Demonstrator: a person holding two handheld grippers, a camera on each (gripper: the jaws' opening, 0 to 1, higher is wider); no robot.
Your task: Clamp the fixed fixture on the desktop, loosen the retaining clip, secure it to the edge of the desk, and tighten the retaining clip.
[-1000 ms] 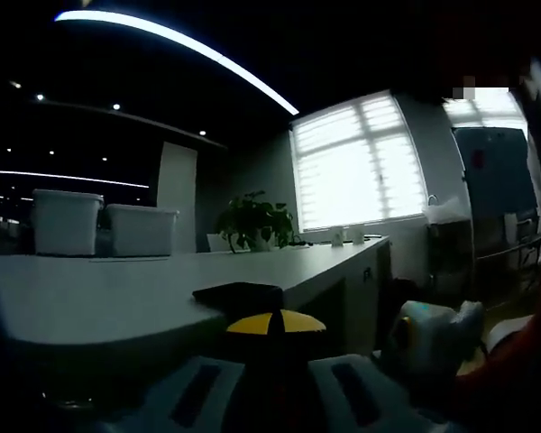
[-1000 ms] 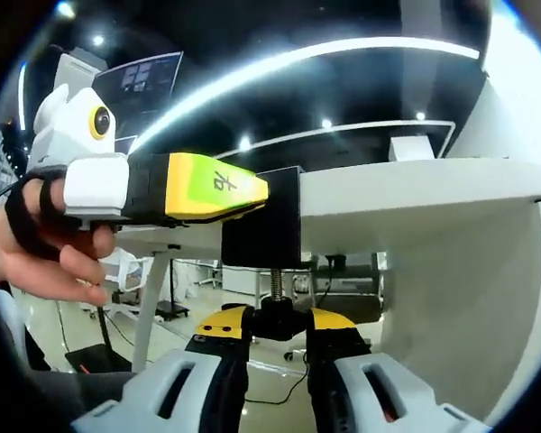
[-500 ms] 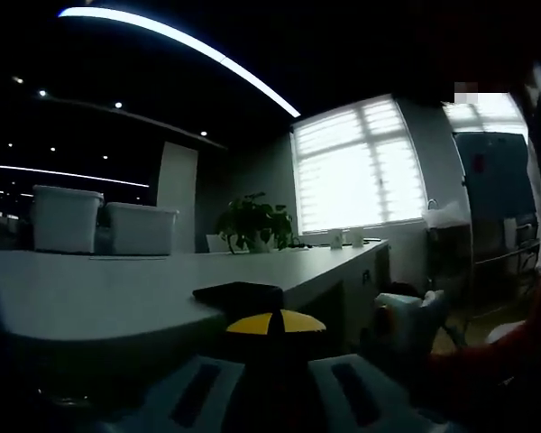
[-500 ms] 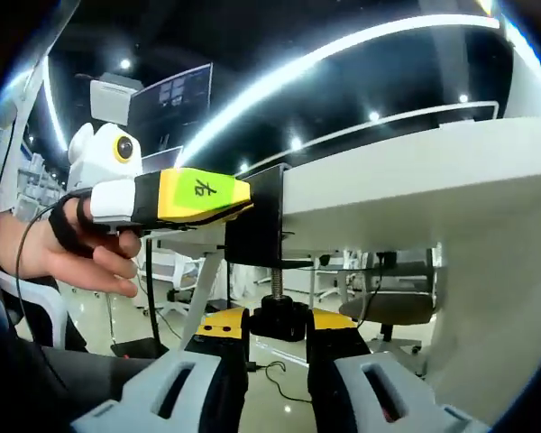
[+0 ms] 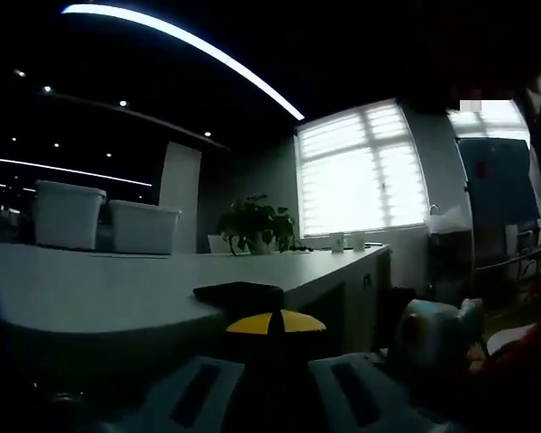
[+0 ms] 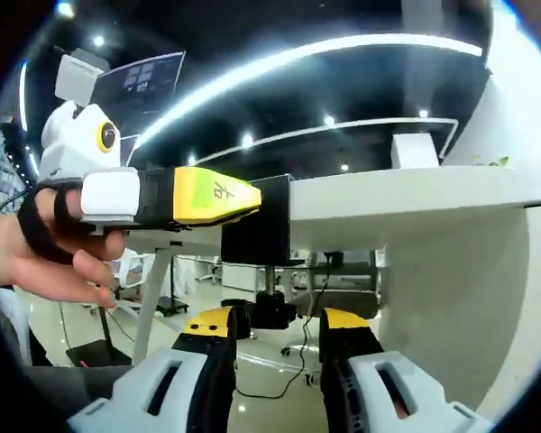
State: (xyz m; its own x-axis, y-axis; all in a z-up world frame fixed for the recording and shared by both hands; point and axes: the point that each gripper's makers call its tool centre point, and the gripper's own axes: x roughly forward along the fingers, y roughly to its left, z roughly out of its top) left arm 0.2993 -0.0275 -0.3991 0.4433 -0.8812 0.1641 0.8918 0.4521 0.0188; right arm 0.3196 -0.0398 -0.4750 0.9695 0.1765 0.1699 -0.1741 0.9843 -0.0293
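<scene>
White laminate makes up the worktop (image 5: 117, 289), a long pale slab running away toward a bright shuttered window (image 5: 361, 167) in a dim room. In the left gripper view two white bins (image 5: 104, 221) stand at its far left, a potted plant (image 5: 252, 225) sits near the far end, and small cups (image 5: 347, 241) stand by the window. A curved light strip (image 5: 189, 45) crosses the dark ceiling.

The black fixture (image 6: 257, 221) sits clamped over the worktop's near edge; its flat top plate (image 5: 239, 293) lies on the surface just ahead of the left tongs (image 5: 275, 323). Seen from the right gripper view, those left tongs (image 6: 252, 198), yellow-tipped, are clenched on the fixture's upper part, held by a hand (image 6: 45, 248) in a dark strap.

Under the edge, a threaded screw (image 6: 269, 278) drops from the fixture to a black knob (image 6: 272, 311). The right tongs (image 6: 275, 325) sit spread on either side of the knob, with a gap at each jaw, so they look released. The right tongs (image 5: 433, 329) show low at the right of the left gripper view. Below the worktop, a glossy floor (image 6: 279, 388) and distant chairs (image 6: 131, 271) show.
</scene>
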